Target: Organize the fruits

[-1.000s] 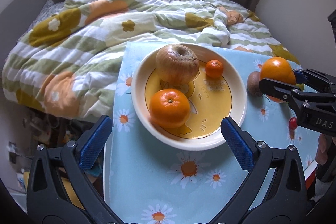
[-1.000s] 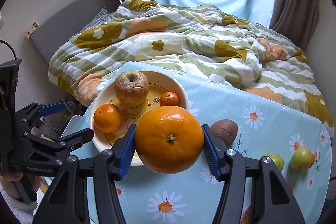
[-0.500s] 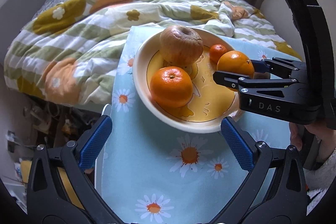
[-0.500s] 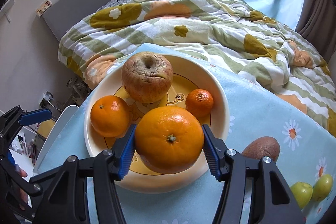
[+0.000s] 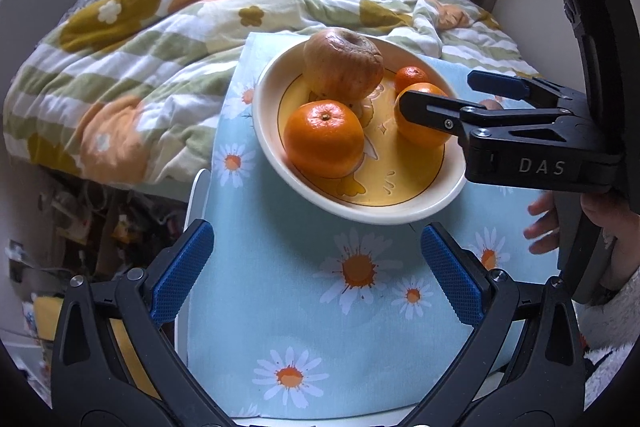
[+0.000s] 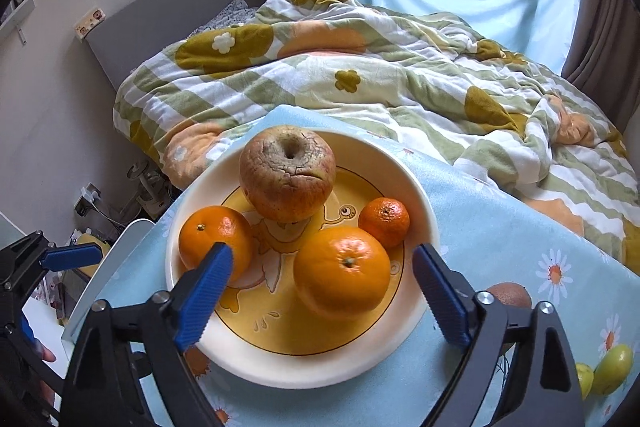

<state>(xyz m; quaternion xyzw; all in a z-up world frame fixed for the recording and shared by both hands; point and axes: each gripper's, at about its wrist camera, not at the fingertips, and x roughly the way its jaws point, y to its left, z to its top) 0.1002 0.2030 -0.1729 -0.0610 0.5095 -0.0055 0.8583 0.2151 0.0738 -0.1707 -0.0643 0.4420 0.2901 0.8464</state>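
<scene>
My right gripper stands wide open over the near side of the plate, its blue pads well clear on either side of the large orange, which sits on the plate's yellow centre and is gripped by nothing. In the left wrist view the same gripper comes in from the right edge of the frame, its black fingers either side of that orange.

My left gripper is also spread wide and empty, low in its own frame, hovering over the daisy-print tablecloth just short of the plate rim.

Four fruits are on the plate. The wrinkled apple sits at the far side, a second orange at the left, the small mandarin to the right touching or nearly touching the large orange, and the large orange nearest me.

Off the plate, in the lower right of the right wrist frame, I can see a brown fruit, probably a kiwi, partly hidden behind my right finger, and two small green fruits near the frame edge. I cannot tell what kind they are.

I judge the job to be past halfway, with four pieces gathered and at least three loose ones left on the cloth. There is free room at the plate's near left and right rim for them. The floral quilt beyond the table plays no part.
</scene>
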